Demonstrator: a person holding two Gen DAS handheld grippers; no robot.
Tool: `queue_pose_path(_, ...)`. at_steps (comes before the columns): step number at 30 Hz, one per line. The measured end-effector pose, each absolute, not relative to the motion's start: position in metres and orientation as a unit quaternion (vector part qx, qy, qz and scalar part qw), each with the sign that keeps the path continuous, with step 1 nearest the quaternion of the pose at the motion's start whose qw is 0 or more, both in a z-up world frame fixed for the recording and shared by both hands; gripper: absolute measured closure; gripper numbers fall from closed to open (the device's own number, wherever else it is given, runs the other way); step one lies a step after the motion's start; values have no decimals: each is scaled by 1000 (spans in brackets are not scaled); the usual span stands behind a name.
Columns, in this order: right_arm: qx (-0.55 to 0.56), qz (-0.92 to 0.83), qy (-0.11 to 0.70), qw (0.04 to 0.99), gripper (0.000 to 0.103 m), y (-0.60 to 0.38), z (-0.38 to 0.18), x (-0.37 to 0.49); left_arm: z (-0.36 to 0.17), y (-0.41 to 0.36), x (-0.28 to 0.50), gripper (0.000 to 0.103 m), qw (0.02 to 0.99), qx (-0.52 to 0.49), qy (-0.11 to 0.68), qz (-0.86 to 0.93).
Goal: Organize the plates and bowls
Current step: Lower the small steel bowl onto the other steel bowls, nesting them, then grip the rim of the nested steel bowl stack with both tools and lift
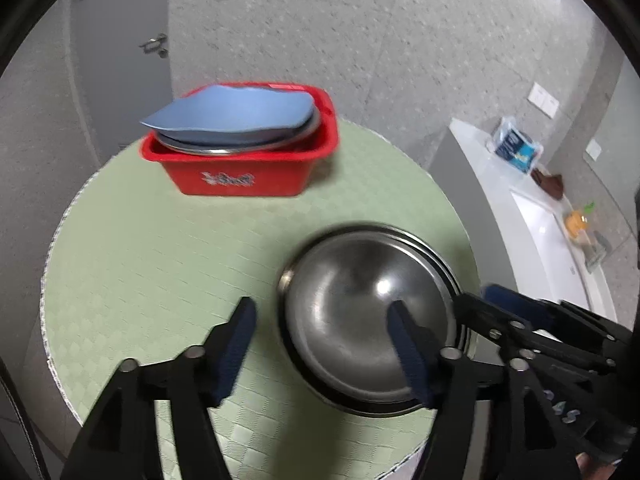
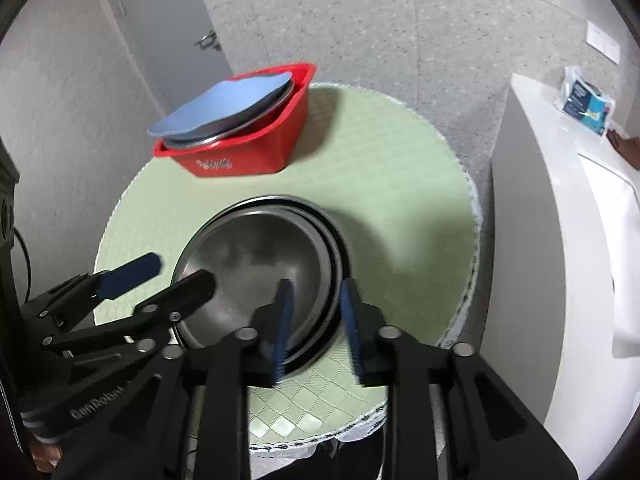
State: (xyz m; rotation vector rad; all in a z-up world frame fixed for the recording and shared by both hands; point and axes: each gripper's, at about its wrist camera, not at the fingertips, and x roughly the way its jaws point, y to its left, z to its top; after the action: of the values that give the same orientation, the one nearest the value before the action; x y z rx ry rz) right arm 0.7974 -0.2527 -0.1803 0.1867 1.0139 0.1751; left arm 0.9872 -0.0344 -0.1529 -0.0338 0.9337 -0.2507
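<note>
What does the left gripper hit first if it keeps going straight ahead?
Probably the near-left rim of the steel bowl: the left gripper is open, straddling that rim, one finger inside, one outside. Depth is uncertain.

Blue plate (image 1: 232, 110) hides red tub (image 1: 240, 176) contents; tub logo (image 1: 228, 179) blurred, unreadable; steel bowl (image 2: 256, 268) near rim behind fingers (image 2: 285, 320).

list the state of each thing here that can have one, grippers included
steel bowls: nested, upright on the mat
left gripper: open, straddling the bowls' near-left rim
right gripper: open, narrow gap, astride the bowls' right rim
red bin: holds a stack of plates
blue plate: top of the stack, tilted, overhanging the bin
door: closed
</note>
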Motion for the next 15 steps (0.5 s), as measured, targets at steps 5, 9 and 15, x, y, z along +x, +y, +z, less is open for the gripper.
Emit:
queue_pose_path(5,137,73,472,868,41,-274,-176,789,-159,-15,978,12,892,-49,442,-84)
queue_pose_path(9,185,70,479,855,40,-286,-187,789,-171,-4,979,12,881,-78,461,-70)
queue_pose_path(15,221,75,498,835,40,-287,-210,790,-186,-7,983,12,869,-85,484,-63)
